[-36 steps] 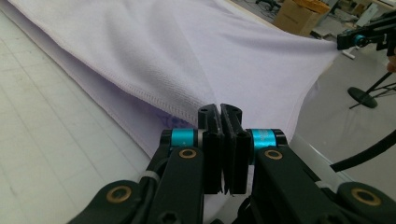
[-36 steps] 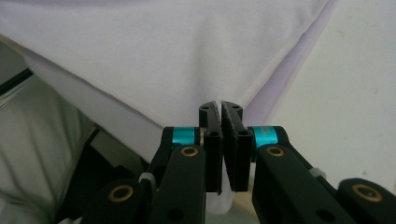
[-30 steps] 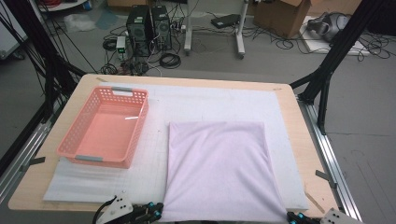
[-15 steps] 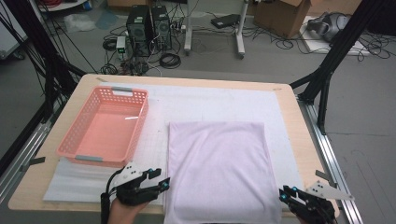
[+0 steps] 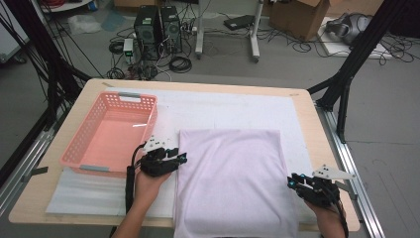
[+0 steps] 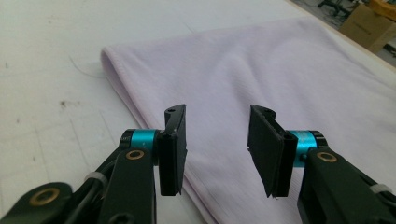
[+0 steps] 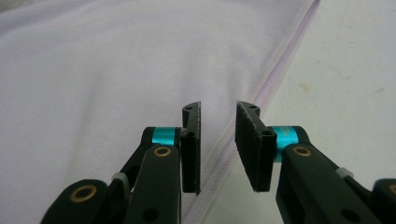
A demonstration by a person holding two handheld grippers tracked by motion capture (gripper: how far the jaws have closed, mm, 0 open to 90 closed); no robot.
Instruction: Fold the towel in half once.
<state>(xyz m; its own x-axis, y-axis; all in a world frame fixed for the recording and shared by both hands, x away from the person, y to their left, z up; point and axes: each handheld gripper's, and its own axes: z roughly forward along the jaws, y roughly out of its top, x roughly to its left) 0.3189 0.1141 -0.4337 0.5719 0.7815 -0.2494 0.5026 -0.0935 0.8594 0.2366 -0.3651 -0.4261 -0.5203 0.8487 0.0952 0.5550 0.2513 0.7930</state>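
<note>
Your right gripper (image 7: pixel 218 116) hangs with jaws parted over the lilac cloth's (image 7: pixel 116 60) seamed edge, nothing between them.

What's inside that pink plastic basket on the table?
The pink plastic basket looks empty: its bare pink floor shows, with just a glint of light. The corner behind its near wall is hidden.
</note>
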